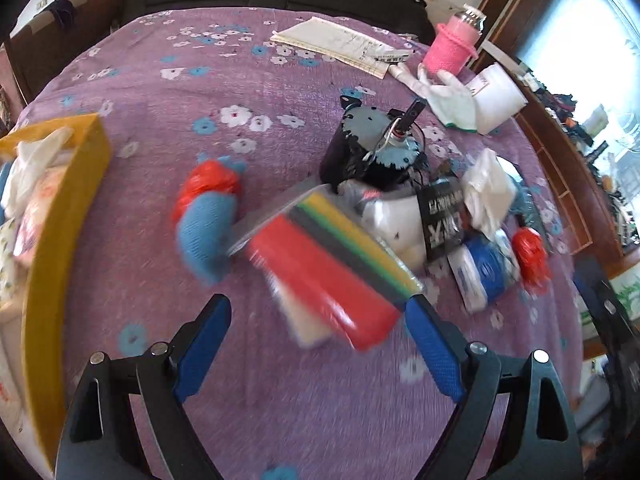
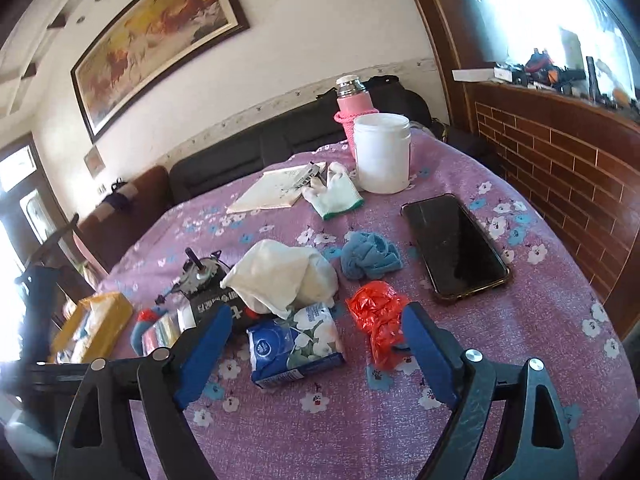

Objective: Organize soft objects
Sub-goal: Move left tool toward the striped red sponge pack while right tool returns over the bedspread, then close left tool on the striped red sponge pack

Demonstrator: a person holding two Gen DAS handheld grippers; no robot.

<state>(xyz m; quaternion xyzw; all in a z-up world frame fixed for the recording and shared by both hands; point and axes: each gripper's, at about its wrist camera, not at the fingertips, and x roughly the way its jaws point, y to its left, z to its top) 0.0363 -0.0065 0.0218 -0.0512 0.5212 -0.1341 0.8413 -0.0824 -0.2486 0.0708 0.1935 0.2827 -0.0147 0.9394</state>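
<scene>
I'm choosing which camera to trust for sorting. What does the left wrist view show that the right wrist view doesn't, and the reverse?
Only the left wrist view: the left gripper, open, above the sponge pack's near end, and the yellow box's contents close up.

Only the right wrist view: the right gripper, open and empty, the phone, the blue cloth, the white jar upright, and the wall painting.

Both: tissue pack, red bag, white cloth, motor, glove, pink bottle, papers.
</scene>
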